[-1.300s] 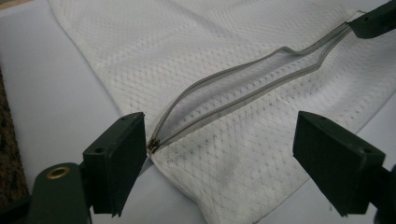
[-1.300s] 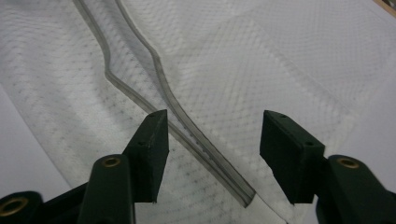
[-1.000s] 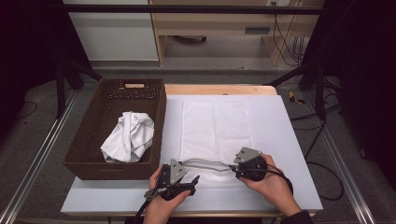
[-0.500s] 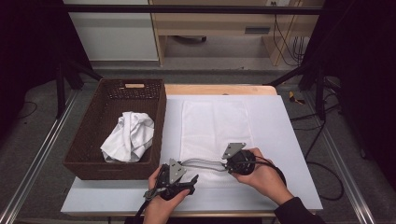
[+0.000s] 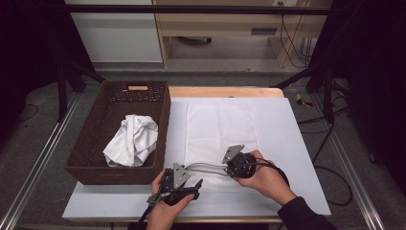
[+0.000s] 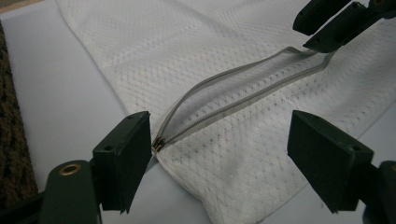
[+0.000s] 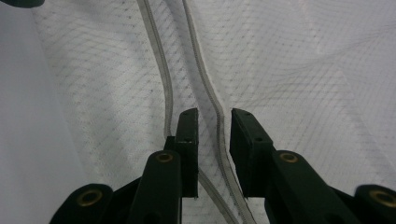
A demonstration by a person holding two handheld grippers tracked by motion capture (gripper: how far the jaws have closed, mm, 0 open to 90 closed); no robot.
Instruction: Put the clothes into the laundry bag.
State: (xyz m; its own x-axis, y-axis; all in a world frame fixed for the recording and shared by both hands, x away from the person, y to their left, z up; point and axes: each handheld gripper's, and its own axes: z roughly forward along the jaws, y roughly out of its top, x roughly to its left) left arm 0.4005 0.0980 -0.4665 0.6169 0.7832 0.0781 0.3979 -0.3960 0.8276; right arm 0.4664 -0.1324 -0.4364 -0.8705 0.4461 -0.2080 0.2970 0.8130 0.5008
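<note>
High view: against the frame a second ago, the right gripper (image 5: 229,168) is seen shifted leftward along the near edge of the flat white mesh laundry bag (image 5: 221,125), closer to the left gripper (image 5: 191,184), which is found where it was. The bag lies spread on the pale table sheet (image 5: 297,143); its open grey zipper (image 5: 207,167) is arched between the two grippers. A dark brown woven basket (image 5: 95,158) with a crumpled white cloth (image 5: 132,140) is noted at the left, just beside the bag.

Left gripper view: the jaws are held wide apart over the bag's corner. The zipper's closed end (image 6: 159,143) sits just beside the left pad (image 6: 123,163); whether it is touched cannot be told. Nothing is pinched. The other gripper's jaws are seen at the zipper's far end.

Right gripper view: the jaws have just been closing and are left with a narrow gap. One zipper tape (image 7: 218,135) runs between the pads (image 7: 187,140), not yet pressed; the other tape (image 7: 164,88) passes outside.
</note>
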